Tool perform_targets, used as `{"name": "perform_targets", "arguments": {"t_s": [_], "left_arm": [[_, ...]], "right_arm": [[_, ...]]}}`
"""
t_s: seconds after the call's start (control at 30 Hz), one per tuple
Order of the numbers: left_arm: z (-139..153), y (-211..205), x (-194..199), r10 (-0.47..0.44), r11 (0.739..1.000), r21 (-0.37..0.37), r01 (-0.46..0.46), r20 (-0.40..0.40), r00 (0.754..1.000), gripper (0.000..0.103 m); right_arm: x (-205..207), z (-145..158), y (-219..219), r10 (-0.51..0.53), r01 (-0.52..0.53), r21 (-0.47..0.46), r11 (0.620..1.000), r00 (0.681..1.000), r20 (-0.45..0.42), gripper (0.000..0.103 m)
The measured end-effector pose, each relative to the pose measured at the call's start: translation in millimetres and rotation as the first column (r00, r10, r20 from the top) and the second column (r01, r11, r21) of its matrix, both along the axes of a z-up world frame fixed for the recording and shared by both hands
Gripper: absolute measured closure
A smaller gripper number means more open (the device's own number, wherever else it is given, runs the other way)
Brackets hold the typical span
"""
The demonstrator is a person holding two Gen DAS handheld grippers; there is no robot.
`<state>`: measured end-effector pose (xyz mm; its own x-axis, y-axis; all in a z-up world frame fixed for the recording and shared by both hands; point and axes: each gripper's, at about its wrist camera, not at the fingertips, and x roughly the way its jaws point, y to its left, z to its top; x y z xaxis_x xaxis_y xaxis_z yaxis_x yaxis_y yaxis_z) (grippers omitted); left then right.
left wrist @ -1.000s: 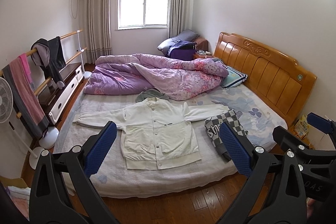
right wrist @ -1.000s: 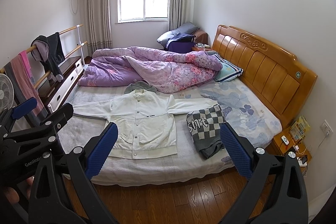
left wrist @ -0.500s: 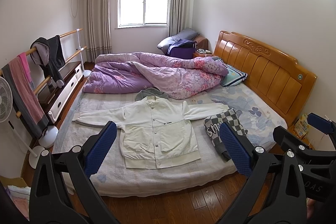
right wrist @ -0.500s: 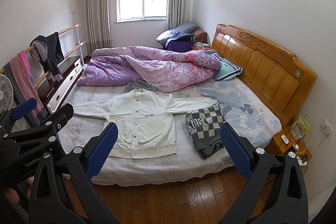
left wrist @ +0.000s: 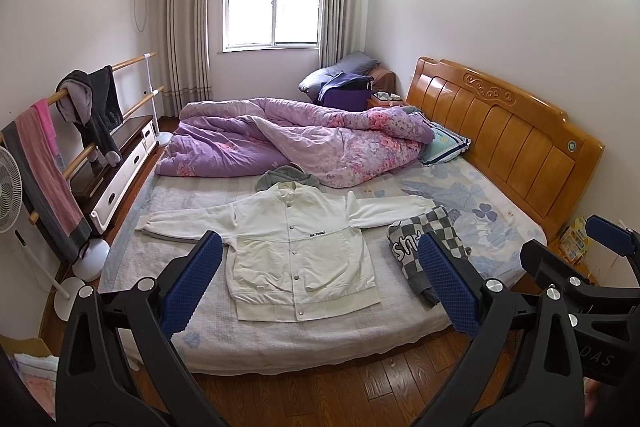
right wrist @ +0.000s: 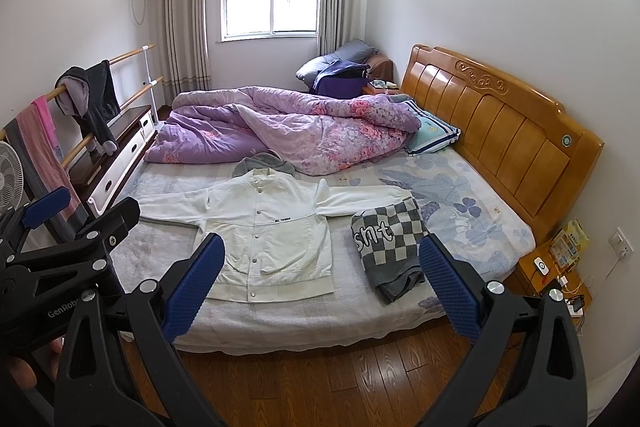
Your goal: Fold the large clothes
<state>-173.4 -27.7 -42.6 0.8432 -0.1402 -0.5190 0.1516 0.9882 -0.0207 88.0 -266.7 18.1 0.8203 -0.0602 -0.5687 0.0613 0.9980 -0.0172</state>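
Both tongs are wide open and hold nothing: the left tongs (left wrist: 318,291) and the right tongs (right wrist: 322,291) hang side by side over the wooden floor (right wrist: 332,379), in front of the bed (left wrist: 304,339) and not yet above it. The jacket (left wrist: 298,247), white with snap buttons, lies flat on the bed ahead of the tongs, front side up, collar on the far side, hem on the near side, both sleeves spread out to the left and to the right. It sits almost between the fingers of the left tongs, and a little left of centre for the right tongs. A checked sweater (right wrist: 390,241) lies already folded just to the right of the jacket, touching the end of the right sleeve or lying over it; I cannot tell which. A purple quilt (left wrist: 288,143) is bunched on the far side, beyond the collar. The step in hand, as I judge it, is the approach for the first fold. To do it well, each of the tongs should go to its own sleeve, and pinch only the cuff cloth, not the blanket under it. Then the sleeves should come inward across the chest, flat and without a twist. The right sleeve asks for care, because a pull there may drag the sweater and spoil its fold.
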Motion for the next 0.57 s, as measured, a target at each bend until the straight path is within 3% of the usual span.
{"name": "perform_targets", "arguments": {"t_s": [0.57], "left_arm": [[-19,18,21,-0.024,1.000,-0.018,0.023,-0.040,0.999,0.005]], "right_arm": [[20,-12,21,-0.015,0.015,0.000,1.000,0.999,-0.042,0.009]]}}
